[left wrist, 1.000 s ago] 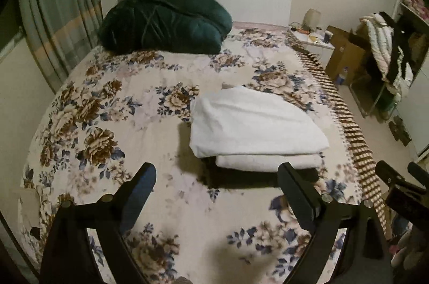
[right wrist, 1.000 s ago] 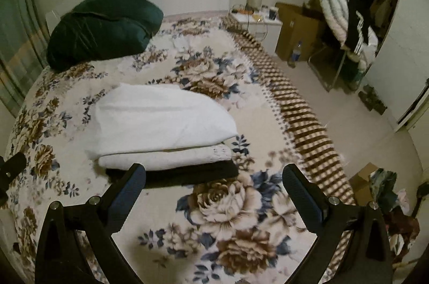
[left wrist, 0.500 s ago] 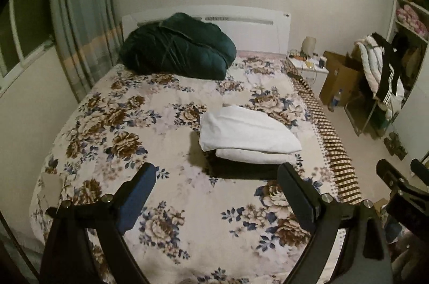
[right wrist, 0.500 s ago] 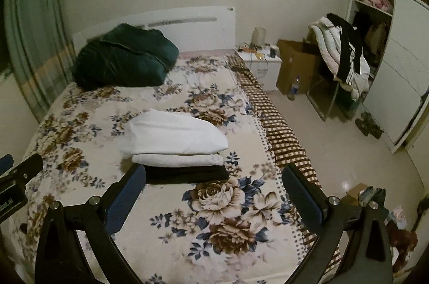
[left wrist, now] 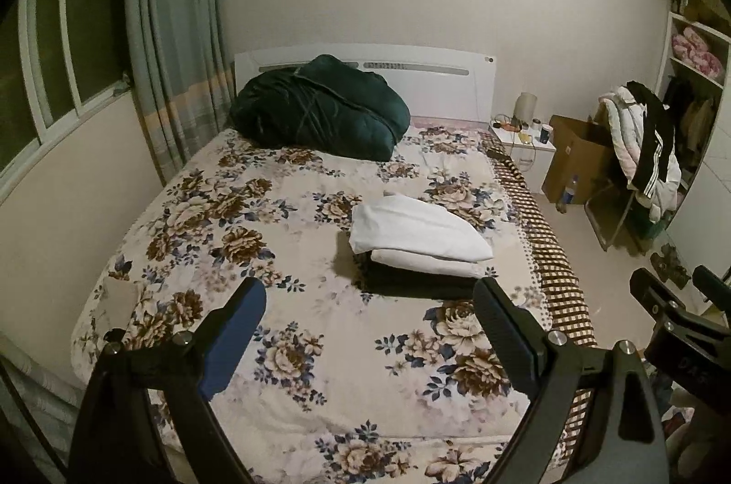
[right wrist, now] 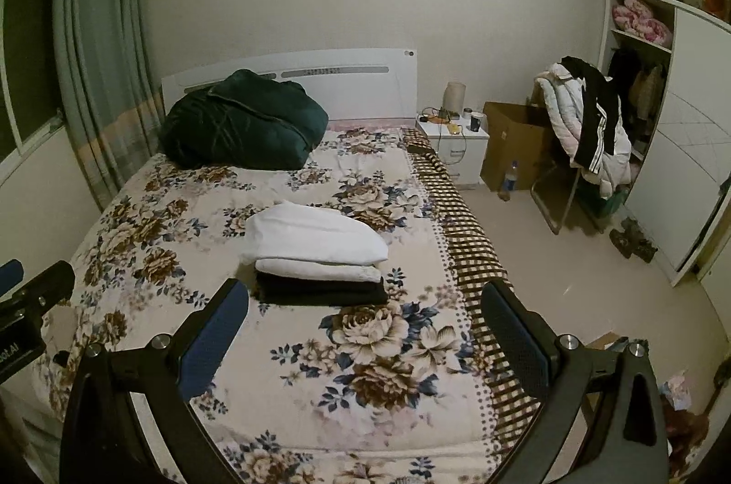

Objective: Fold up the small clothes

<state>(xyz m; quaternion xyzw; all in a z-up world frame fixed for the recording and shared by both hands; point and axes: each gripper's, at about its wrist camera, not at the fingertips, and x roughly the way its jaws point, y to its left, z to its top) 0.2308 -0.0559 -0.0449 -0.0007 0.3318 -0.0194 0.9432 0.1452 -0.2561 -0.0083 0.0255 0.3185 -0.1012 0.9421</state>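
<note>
A stack of folded clothes [left wrist: 418, 237] lies on the floral bed [left wrist: 256, 255], right of the middle: two white pieces on top of a black one [left wrist: 411, 280]. It also shows in the right wrist view [right wrist: 315, 242]. My left gripper [left wrist: 370, 301] is open and empty, held well back above the foot of the bed. My right gripper [right wrist: 365, 301] is open and empty too, likewise back from the stack. The right gripper's body shows at the right edge of the left wrist view [left wrist: 676, 315].
A dark green quilt [left wrist: 320, 109] lies bundled at the white headboard. A nightstand [right wrist: 452, 146], a cardboard box [right wrist: 511, 141] and a chair piled with jackets [right wrist: 585, 118] stand right of the bed. A wardrobe [right wrist: 676, 146] is at the far right. Curtains hang on the left.
Both grippers have pulled back and risen away from the stack, so the whole bed and room show. The stack has not moved. Both jaws stay open.
</note>
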